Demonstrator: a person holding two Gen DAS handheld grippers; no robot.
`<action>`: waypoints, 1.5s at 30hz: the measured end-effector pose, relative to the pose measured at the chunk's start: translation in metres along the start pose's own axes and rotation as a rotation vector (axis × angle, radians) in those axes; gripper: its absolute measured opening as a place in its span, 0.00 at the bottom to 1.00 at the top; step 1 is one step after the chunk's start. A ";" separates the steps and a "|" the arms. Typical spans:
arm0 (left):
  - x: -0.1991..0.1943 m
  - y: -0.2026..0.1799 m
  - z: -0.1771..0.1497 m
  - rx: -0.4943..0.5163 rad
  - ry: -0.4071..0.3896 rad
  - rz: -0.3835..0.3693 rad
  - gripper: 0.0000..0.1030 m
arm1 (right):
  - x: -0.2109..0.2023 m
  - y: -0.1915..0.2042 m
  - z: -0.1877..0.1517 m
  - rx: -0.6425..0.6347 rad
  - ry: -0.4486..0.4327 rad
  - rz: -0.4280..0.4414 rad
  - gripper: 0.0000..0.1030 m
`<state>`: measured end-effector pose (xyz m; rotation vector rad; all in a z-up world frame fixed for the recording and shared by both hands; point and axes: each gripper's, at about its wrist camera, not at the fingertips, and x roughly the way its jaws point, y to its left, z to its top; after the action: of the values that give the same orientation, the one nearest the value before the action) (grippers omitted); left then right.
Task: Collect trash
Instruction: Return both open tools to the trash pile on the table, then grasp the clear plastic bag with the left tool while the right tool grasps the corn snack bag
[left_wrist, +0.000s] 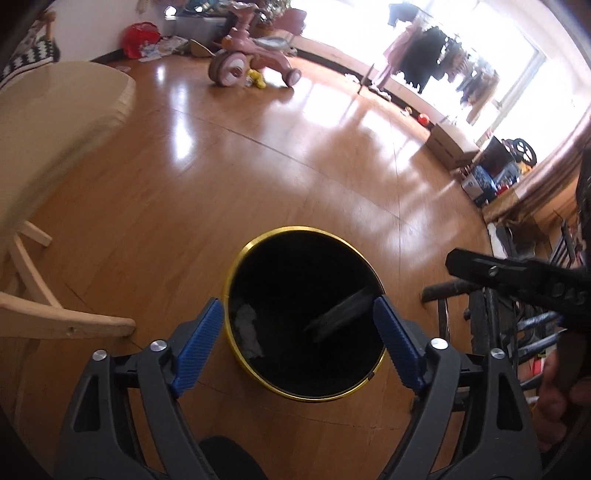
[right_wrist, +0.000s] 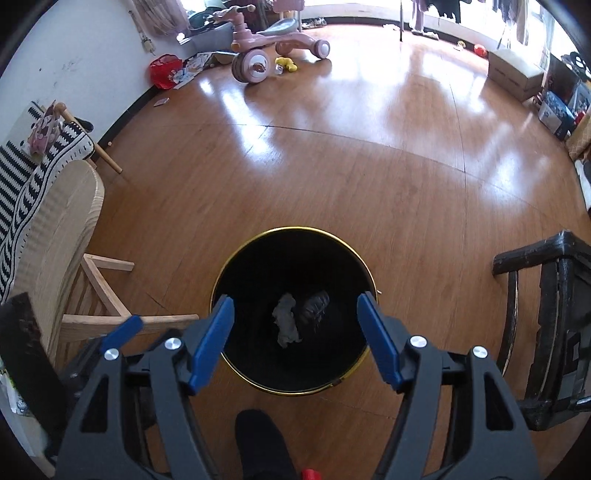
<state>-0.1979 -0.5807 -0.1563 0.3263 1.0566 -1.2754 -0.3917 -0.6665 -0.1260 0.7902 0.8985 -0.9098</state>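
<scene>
a pale wooden chair (right_wrist: 70, 236) stands at the left, its seat cut off by the frame. the round black bin with a gold rim (right_wrist: 236, 254) sits on the wooden floor (right_wrist: 332, 166). deep inside lie a crumpled grey-white wad (right_wrist: 286, 321) and a dark, blurred object (left_wrist: 341, 312), hard to identify. the left gripper (left_wrist: 299, 325) and the right gripper (right_wrist: 295, 325) hover above, jaws apart and holding nothing. a dark wooden chair (right_wrist: 546, 317) at the right is cut off.
</scene>
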 end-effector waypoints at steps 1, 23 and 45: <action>-0.010 0.004 0.001 -0.006 -0.015 0.008 0.83 | 0.000 0.004 0.000 -0.006 0.001 0.005 0.65; -0.364 0.237 -0.084 -0.314 -0.378 0.537 0.89 | -0.077 0.371 -0.082 -0.558 -0.119 0.476 0.77; -0.458 0.473 -0.200 -0.820 -0.451 0.605 0.89 | -0.045 0.583 -0.205 -0.773 0.045 0.614 0.77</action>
<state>0.1638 -0.0034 -0.0605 -0.2554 0.9016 -0.2864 0.0545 -0.2421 -0.0605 0.3615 0.8779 0.0220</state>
